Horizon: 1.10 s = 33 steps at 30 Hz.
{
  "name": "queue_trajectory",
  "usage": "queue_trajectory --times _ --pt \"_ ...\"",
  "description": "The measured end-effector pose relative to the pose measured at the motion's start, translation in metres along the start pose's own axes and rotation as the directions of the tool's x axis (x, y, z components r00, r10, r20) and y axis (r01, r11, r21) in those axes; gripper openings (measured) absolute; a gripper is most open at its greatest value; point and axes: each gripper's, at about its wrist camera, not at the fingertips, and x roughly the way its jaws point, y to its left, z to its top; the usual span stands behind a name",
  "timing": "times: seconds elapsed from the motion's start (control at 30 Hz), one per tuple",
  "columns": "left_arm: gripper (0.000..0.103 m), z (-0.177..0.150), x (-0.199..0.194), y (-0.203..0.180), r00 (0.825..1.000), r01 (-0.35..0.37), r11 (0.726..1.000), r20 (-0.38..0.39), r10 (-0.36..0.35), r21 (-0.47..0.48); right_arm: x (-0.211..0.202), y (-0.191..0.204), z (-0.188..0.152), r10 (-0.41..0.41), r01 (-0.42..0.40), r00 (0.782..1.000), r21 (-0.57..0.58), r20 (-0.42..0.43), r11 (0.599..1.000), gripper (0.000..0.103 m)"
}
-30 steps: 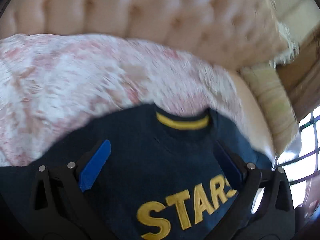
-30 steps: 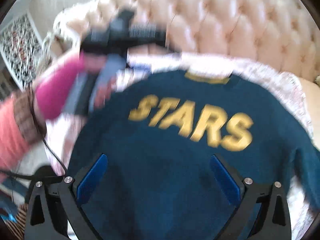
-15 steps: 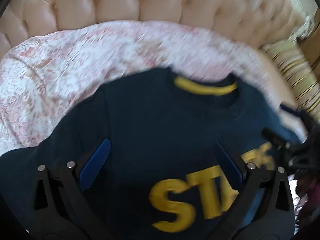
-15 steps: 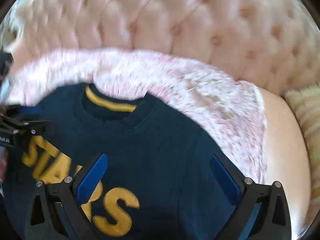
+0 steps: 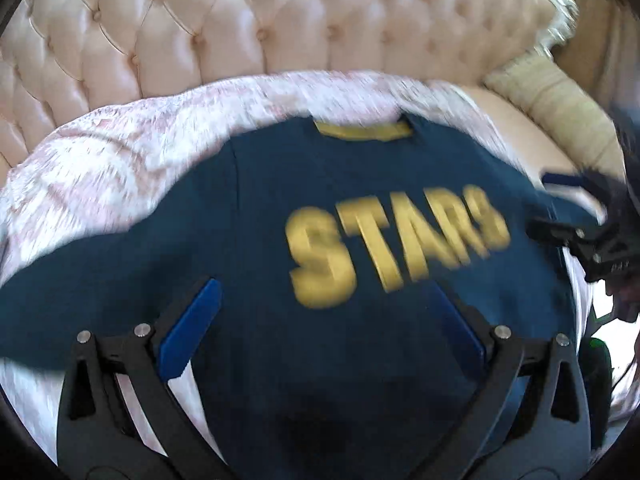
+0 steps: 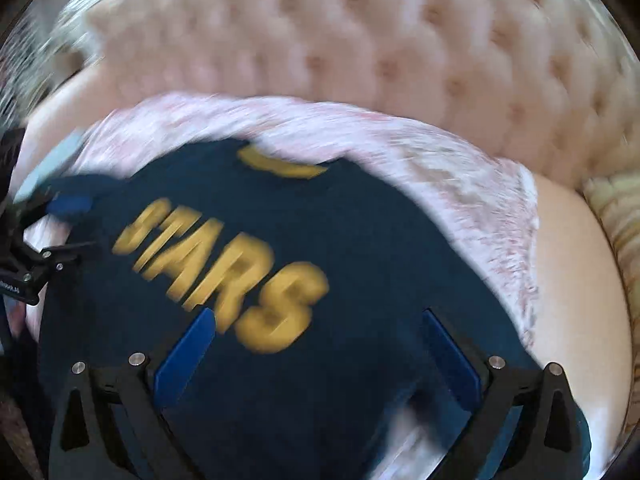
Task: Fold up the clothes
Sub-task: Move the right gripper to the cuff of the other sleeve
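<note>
Left wrist view: left gripper [image 5: 324, 308] hovers, jaws spread, over sweatshirt [image 5: 256, 216].

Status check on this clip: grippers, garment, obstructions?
Left gripper open, right gripper open, both empty. Navy STARS sweatshirt flat, unfolded, on pink floral blanket. Nothing obstructing.

One navy sweatshirt [image 5: 320, 340], one pink floral cover [image 5: 120, 160] at 10 o'clock, one tufted headboard [image 5: 240, 20] at 12, two grippers, left gripper [image 5: 324, 308] and right gripper [image 6: 316, 332], possibly one striped pillow [image 5: 560, 108] at 2.
</note>
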Motion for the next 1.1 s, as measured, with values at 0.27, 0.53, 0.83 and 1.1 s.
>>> queue_trajectory --times 0.27,0.53,0.83,1.1 --pt "0.103 -0.060 0.006 -0.024 0.997 -0.069 0.994 -0.031 0.071 0.080 0.017 0.009 -0.046 0.009 -0.011 0.998 -0.024 -0.058 1.000 0.103" --pt "0.103 -0.066 -0.010 -0.035 0.980 -0.138 0.979 -0.120 0.157 0.151 -0.013 0.026 -0.045 -0.082 0.078 0.995 -0.071 -0.049 0.994 0.103" --pt "0.103 -0.083 -0.007 -0.041 0.974 -0.144 0.983 -0.157 0.161 0.112 -0.011 0.042 -0.082 -0.002 -0.004 0.996 -0.063 -0.087 0.998 0.103" --pt "0.103 -0.083 -0.005 -0.045 0.970 -0.173 0.976 -0.150 0.193 0.135 -0.051 0.045 -0.087 -0.028 0.028 0.999 -0.014 -0.037 1.000 0.103"
